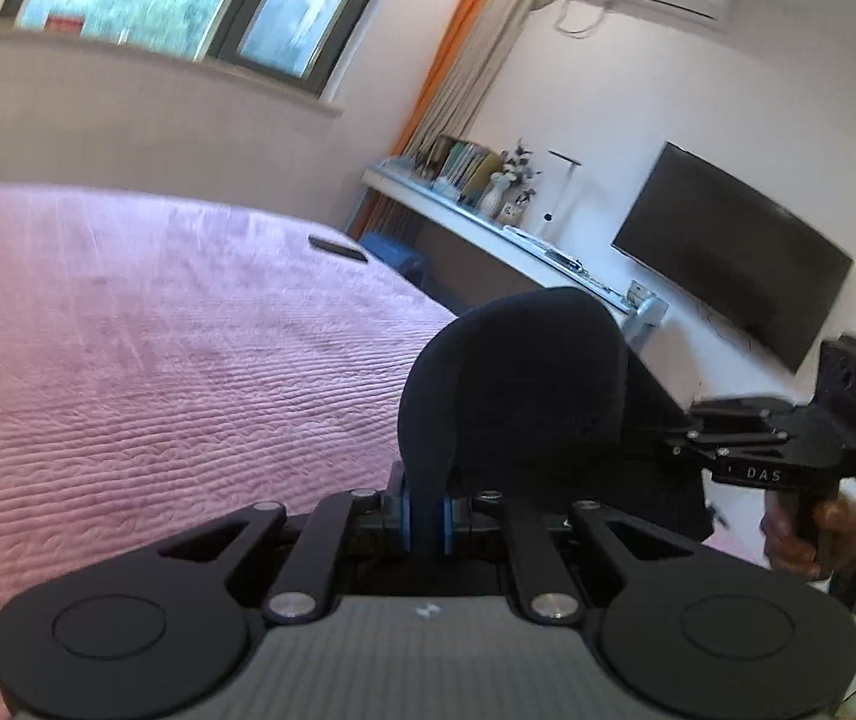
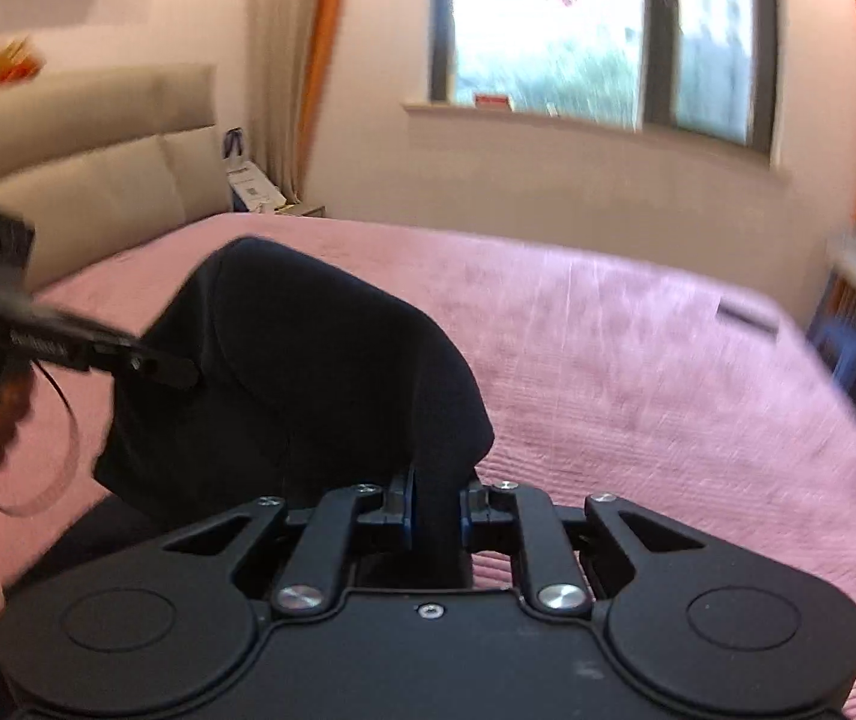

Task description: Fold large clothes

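Note:
A large dark navy garment [image 1: 512,378] hangs lifted above the pink bedspread [image 1: 158,360]. My left gripper [image 1: 426,516] is shut on a fold of it, with cloth bulging up between the blue pads. In the right wrist view the same garment [image 2: 308,360] stretches across to the left, and my right gripper [image 2: 434,510] is shut on another bunch of it. The right gripper [image 1: 656,450] shows at the right of the left wrist view, held by a hand [image 1: 806,540]. The left gripper [image 2: 188,375] shows at the left of the right wrist view, pinching the cloth.
The pink bedspread [image 2: 638,372] reaches to a beige headboard [image 2: 98,168]. A dark flat object [image 1: 338,249] lies near the bed's far corner. A white desk [image 1: 488,234] with books, a vase and a lamp stands below a wall-mounted screen [image 1: 734,258]. A blue stool [image 1: 392,252] sits beside the bed.

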The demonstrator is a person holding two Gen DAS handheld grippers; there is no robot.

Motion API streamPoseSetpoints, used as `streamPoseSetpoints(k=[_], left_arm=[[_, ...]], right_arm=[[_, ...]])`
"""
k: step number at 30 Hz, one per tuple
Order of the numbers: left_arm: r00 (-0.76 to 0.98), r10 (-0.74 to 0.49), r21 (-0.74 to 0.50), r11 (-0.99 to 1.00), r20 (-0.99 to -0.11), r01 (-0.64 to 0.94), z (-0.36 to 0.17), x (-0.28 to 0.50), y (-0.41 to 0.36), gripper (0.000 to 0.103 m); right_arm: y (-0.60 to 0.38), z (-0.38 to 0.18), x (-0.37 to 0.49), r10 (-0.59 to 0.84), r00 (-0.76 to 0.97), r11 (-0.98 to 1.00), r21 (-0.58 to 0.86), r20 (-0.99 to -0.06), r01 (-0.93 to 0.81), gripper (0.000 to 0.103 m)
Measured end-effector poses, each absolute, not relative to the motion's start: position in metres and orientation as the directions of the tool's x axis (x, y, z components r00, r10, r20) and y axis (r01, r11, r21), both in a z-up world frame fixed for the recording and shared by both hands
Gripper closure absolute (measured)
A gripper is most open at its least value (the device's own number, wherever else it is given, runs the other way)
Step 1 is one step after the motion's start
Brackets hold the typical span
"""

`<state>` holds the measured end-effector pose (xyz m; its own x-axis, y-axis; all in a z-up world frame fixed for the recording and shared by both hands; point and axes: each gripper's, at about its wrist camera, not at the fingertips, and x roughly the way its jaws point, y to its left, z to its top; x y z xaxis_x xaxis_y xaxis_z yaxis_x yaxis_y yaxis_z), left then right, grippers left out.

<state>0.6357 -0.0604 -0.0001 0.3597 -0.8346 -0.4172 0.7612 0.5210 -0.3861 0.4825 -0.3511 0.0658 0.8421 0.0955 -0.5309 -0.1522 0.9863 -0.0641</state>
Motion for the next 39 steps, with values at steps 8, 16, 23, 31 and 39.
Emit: streamPoseSetpoints(k=[8, 16, 23, 31, 39], left_arm=[[0.420, -0.746, -0.265, 0.606, -0.517, 0.750, -0.023, 0.503, -0.030, 0.093], [0.194, -0.628, -0.373, 0.651, -0.754, 0.661, -0.096, 0.416, 0.006, 0.082], [0.372, -0.683, -0.421, 0.701, -0.629, 0.575, -0.061, 0.446, -0.026, 0.068], [0.337, -0.572, -0.357, 0.774, -0.748, 0.523, -0.110, 0.492, -0.084, 0.070], [0.332, -0.570, -0.381, 0.786, -0.752, 0.488, -0.094, 0.435, -0.062, 0.072]], right_arm=[[-0.289, 0.011, 0.389, -0.003, 0.873, 0.905, -0.372, -0.488, -0.206, 0.088], [-0.283, -0.045, 0.302, 0.017, 0.596, 0.861, -0.292, -0.803, -0.417, 0.068], [-0.305, -0.005, 0.367, 0.106, 0.666, 0.994, 0.073, -0.738, -0.078, 0.067], [-0.287, -0.098, 0.397, 0.083, 0.511, 0.994, 0.110, -0.855, 0.023, 0.075], [-0.304, -0.052, 0.383, 0.123, 0.545, 0.991, 0.129, -0.829, -0.028, 0.070]])
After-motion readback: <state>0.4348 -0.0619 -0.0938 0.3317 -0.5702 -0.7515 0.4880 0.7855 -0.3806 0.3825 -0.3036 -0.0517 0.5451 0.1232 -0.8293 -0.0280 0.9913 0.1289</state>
